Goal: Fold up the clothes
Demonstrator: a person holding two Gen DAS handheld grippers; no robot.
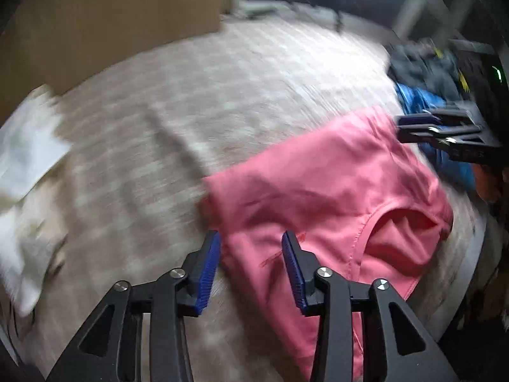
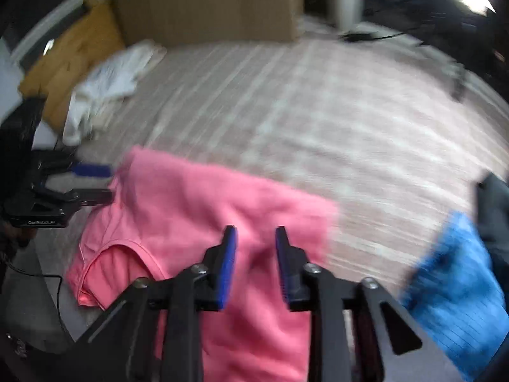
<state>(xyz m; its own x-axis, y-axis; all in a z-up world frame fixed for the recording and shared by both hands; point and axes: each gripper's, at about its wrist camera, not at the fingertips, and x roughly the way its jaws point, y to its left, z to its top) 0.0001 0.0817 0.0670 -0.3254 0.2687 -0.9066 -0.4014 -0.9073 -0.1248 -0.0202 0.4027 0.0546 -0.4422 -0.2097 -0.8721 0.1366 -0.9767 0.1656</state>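
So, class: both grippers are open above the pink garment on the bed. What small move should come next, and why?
Probably lower the left gripper onto the near edge of the pink cotton garment and close. Its fingers stand apart with only cloth beneath them, nothing is held, and the right gripper is equally open, so no fold can start until an edge is pinched.

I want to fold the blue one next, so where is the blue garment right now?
In the right wrist view the blue garment lies at the lower right of the bed, to the right of the pink shirt, with a dark garment just beyond it.
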